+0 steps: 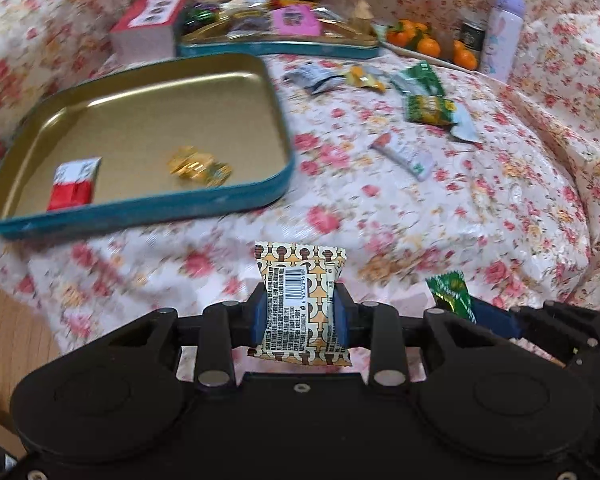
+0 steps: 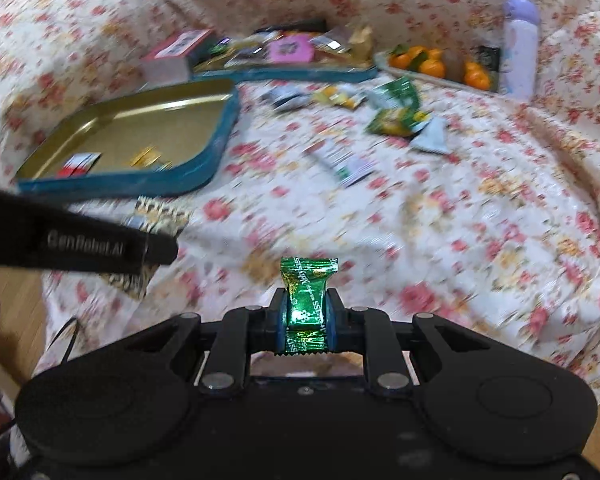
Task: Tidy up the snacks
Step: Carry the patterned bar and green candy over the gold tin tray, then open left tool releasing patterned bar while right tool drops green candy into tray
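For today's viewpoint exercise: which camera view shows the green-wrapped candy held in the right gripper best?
The right wrist view: the green candy sits centred and sharp in the right gripper. In the left wrist view only its green tip shows at the right.

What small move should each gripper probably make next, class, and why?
Probably carry both toward the open tin and release there. The left gripper grips a patterned snack, the right gripper a green candy; the tin already holds a red packet and gold candy.
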`<state>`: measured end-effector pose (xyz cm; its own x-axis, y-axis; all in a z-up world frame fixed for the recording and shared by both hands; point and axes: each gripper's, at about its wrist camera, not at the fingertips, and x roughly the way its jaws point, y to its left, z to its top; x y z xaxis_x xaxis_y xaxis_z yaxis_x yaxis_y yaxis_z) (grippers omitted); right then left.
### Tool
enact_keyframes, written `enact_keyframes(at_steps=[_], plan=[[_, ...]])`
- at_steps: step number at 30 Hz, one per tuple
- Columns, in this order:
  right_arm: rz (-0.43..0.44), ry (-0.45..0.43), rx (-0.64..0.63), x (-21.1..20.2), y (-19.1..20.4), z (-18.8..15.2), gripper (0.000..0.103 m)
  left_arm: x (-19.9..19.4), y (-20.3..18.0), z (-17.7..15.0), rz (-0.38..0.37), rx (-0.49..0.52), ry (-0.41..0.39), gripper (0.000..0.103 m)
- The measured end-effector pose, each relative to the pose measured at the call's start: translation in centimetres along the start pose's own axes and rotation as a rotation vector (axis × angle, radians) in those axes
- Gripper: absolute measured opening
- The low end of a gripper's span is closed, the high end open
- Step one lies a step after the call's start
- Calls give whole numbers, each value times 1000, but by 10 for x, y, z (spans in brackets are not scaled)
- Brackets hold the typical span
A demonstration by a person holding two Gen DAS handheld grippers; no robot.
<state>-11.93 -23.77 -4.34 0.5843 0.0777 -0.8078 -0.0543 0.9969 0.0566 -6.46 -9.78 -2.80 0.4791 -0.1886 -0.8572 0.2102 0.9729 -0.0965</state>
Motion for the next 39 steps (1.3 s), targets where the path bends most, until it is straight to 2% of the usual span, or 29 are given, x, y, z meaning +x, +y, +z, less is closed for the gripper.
enact_keyframes(at_steps=[7,12,23,32,39], plan=[[57,37,-65,2,29,-6,21,-5,34,-16,57,-79,17,41],[112,37,-93,3,49,3,21,-16,59,-17,109,-113,-8,41],[198,-40,-148,11,87,54,21,-42,110,16,194,-168,-118,41],[192,-126,-139,25,96,107,21,-28,118,55,187,-188,-166,41],[157,-153,-103,45,96,134,21,0,117,74,161,-196,-138,41]])
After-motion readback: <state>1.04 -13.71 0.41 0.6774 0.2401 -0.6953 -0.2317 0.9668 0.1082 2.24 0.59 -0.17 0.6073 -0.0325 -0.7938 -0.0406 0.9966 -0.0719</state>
